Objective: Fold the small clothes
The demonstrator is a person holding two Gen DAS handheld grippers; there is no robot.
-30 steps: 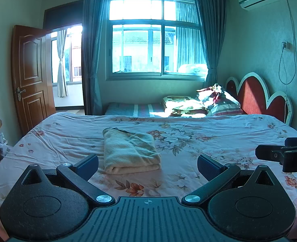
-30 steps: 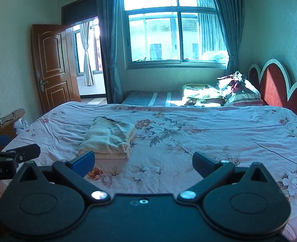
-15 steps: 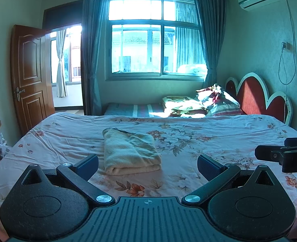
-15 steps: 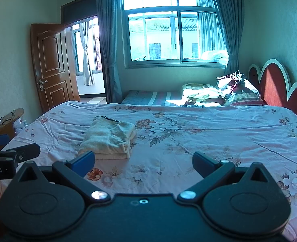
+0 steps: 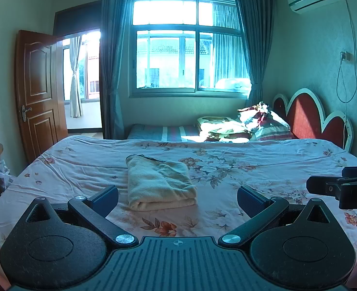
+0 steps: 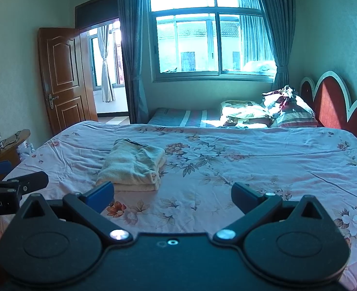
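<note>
**Nothing shifts; fold looks finished**

Nothing has moved since the earlier frames: both claws hover at the near edge of the bed, unchanged. My left gripper (image 5: 177,200) has its jaws spread wide and empty; my right gripper (image 6: 172,195) is the same. Just ahead of the left claw, and ahead and left of the right one, the folded cream garment (image 5: 159,185) lies on the floral bedsheet (image 5: 251,169). I judge the fold done, so I should keep clear and avoid nudging the stack. Far beyond, pillows (image 6: 290,111) sit by the headboard.
</note>
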